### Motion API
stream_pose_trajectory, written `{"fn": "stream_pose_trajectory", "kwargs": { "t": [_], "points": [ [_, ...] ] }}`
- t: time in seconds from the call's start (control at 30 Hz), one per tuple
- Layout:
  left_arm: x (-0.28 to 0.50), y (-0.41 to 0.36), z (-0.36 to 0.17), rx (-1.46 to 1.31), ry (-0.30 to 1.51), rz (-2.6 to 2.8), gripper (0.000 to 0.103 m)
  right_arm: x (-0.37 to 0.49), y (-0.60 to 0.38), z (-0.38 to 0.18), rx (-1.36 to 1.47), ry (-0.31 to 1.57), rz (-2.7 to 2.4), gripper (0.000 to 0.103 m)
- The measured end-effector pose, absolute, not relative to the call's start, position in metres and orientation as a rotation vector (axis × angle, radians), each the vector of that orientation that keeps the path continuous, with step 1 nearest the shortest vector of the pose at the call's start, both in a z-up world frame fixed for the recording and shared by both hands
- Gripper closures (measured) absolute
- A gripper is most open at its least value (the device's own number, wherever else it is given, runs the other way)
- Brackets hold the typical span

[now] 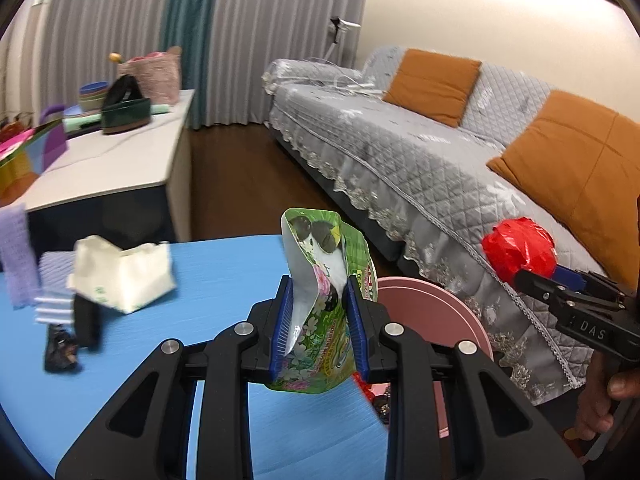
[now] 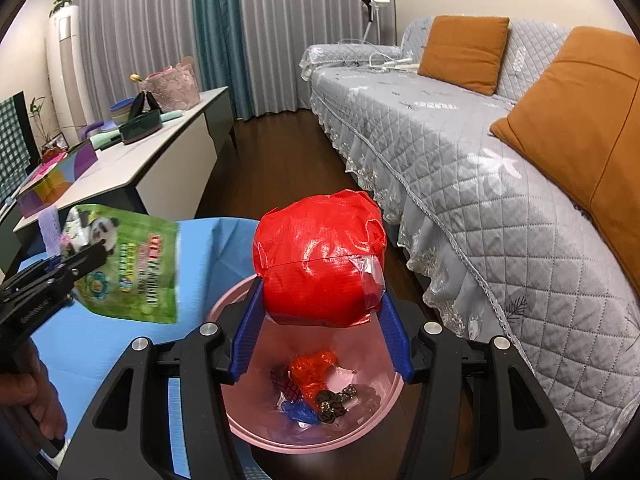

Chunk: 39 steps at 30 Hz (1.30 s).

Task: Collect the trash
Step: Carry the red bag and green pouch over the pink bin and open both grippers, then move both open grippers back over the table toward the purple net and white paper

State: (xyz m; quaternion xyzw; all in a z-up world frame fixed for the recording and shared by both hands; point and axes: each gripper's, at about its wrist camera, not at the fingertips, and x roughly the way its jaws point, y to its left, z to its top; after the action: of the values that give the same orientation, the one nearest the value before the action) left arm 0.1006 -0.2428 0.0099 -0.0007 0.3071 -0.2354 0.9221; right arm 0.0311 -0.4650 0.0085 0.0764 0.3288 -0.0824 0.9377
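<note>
Above the pink bin [image 2: 240, 432], my right gripper [image 2: 320, 312] pinches a light, crinkly red ball [image 2: 320, 260] at its widest; my left gripper [image 1: 320, 320] clamps a floppy green pouch [image 1: 324, 280] mid-body.

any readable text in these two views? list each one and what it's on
"DAS": white letters on the black body of the right gripper, seen from the left wrist view.
Red and yellow print on the green panda pouch held in the left gripper: blurred, unreadable in both views.
Small white lettering on the left gripper's body, right wrist view: too small to read.
Green marks on the white paper bag: blurred.
</note>
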Motion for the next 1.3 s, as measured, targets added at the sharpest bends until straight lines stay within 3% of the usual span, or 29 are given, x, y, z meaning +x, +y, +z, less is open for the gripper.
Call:
{"fn": "stream_pose_trajectory", "kwargs": {
  "t": [0.43, 0.6, 0.7, 1.3],
  "points": [
    [0.117, -0.298, -0.027, 0.077, 0.700, -0.553, 0.076, 0.046, -0.484, -0.024, 0.179, 0.737, -0.203, 0.048],
    [0.120, -0.306, -0.029, 0.078, 0.706, -0.573, 0.065, 0.049, -0.487, -0.025, 0.182, 0.743, -0.221, 0.045],
    [0.119, -0.301, -0.025, 0.065, 0.702, -0.572, 0.060, 0.050, -0.491, -0.022, 0.190, 0.736, -0.235, 0.034],
    [0.082, -0.206, 0.038, 0.060, 0.639, -0.479, 0.060, 0.031, -0.448, 0.042, 0.275, 0.566, -0.154, 0.034]
  ]
}}
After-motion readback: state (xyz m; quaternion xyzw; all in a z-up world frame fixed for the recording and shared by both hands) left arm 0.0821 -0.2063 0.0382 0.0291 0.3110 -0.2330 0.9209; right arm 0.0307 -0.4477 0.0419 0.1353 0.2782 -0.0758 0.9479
